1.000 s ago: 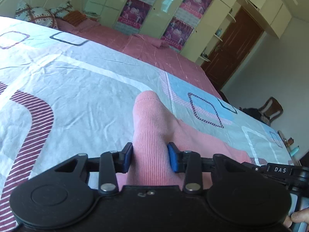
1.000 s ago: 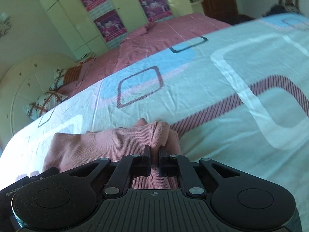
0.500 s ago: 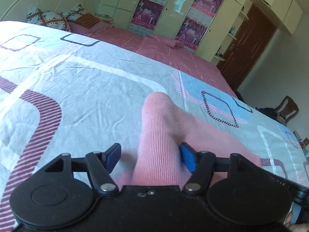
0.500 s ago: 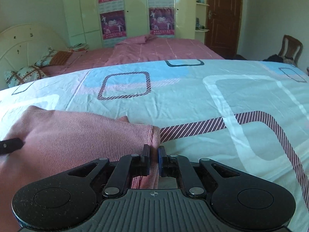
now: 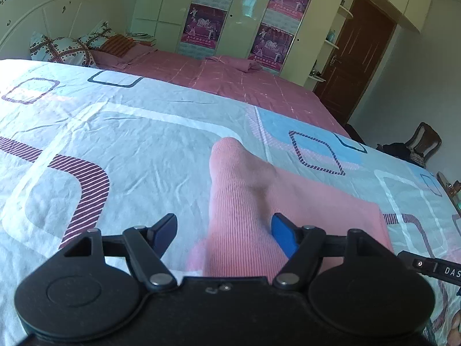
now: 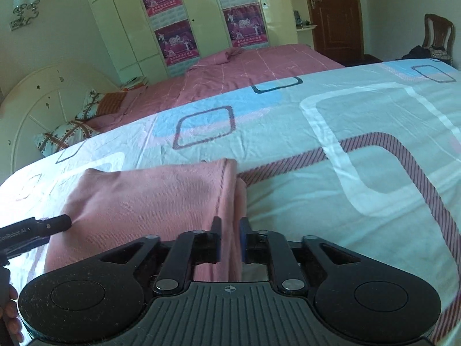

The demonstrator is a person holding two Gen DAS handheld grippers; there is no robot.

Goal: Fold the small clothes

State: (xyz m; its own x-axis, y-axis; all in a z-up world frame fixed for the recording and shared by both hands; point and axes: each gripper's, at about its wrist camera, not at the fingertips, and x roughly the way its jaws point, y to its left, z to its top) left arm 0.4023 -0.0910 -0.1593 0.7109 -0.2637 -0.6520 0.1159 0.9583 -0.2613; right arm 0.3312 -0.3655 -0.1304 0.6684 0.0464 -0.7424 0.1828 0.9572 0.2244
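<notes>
left tool [image 5: 223, 229]: jaws stand wide apart, just been opening; the pink cloth runs up between them, left pad clear of it, blue right pad at its edge, no squeeze seen.
right tool [image 6: 230, 235]: jaws a little apart, just been opening; the cloth's folded right edge sits in the gap; whether the pads touch it is hard to tell, no pinch seen.
writing, near: white letters "DAS" [image 5: 451, 271] on the black bar of the right tool at the right edge of the left wrist view; print on the black bar [image 6: 34, 229] of the left tool in the right wrist view is too blurred to read.
hand [image 6: 10, 308]: part of a hand at the bottom left edge of the right wrist view, below that bar.
pink cloth [image 6: 149, 201]: ribbed pink garment, folded, lying flat on the bed just ahead of both tools; folded edge with a seam on its right side, a raised hump at the left end in the left wrist view [image 5: 239, 190].
bed sheet [image 5: 129, 150]: pale, wrinkled, printed with rounded squares in blue, white and striped maroon; the cloth lies on it.
second bed [image 6: 245, 69]: beyond, pink cover with thin pale lines, a bunched pink piece on it.
pillows [image 5: 60, 50]: patterned, by the pale curved headboard [image 6: 37, 98].
wardrobe [image 5: 245, 14]: pale green doors, far wall.
posters [image 6: 173, 40]: purple, on the doors; big figures read roughly "2010", smaller text unreadable.
door [image 5: 357, 54]: brown wood, right of the wardrobe.
chair [image 6: 438, 36]: dark wood, clothes piled on it, far right.
</notes>
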